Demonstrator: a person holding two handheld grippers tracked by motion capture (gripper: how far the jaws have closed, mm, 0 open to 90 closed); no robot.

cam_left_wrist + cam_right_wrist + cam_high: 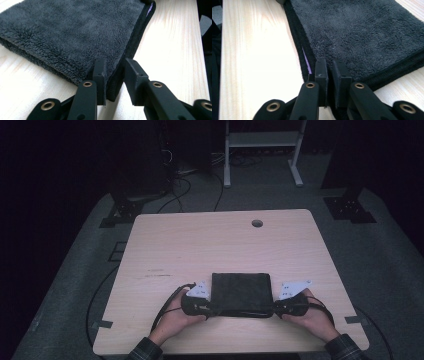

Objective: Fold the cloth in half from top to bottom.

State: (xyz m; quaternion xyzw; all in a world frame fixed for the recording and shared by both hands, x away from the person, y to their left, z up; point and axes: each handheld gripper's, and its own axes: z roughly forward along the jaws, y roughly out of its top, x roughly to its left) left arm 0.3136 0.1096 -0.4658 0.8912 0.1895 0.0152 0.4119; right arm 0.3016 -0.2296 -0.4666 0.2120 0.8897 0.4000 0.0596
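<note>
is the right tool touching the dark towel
Touching. In the right gripper view the right tool has its jaws nearly closed on the near corner of the folded dark towel, the hem pinched between them with no gap showing.

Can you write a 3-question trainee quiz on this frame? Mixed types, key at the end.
1. True or false: the dark towel lies folded on the wooden table.
2. Which corners of the towel do the left hand-held gripper and the right hand-held gripper sit at?
A. the two far corners
B. the two near corners
C. both at one corner
3. Fill in: the round hole in the table is near its ___ edge.

Key:
1. true
2. B
3. far
</note>
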